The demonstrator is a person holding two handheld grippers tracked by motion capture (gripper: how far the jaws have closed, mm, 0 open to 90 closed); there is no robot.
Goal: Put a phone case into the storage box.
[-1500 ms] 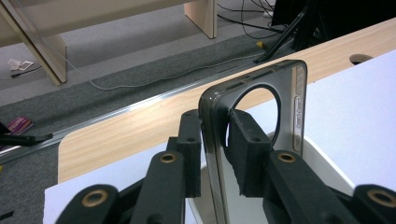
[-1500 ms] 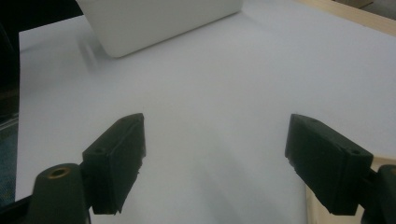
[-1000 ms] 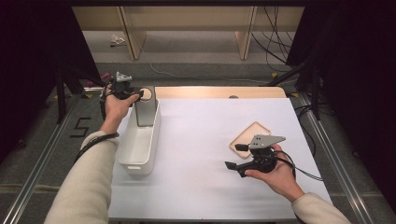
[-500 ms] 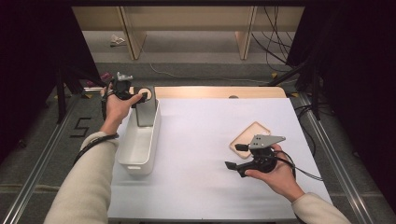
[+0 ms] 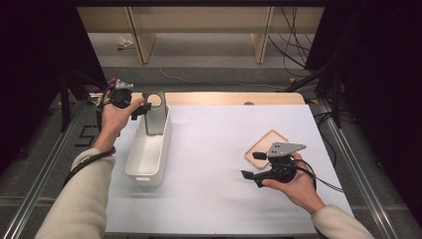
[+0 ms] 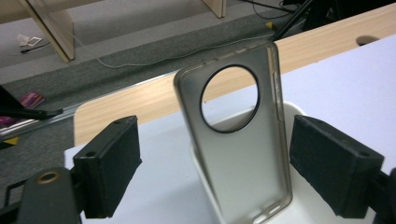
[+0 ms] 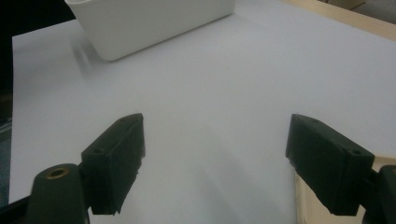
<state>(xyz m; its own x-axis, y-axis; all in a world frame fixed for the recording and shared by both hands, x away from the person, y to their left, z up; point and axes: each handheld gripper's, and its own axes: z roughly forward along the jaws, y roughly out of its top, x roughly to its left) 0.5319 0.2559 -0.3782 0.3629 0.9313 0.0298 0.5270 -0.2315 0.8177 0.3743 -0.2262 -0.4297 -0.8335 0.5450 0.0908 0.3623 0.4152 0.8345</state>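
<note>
Right gripper (image 5: 250, 165), at 5 o'clock, jaws spread and empty beside the wooden tile (image 5: 262, 145); at 10 o'clock, left gripper (image 5: 141, 108), whose jaws have just been opening, released around the phone case (image 5: 154, 115) propped upright in the white bin (image 5: 144, 157): placement seemingly done, tile left
</note>
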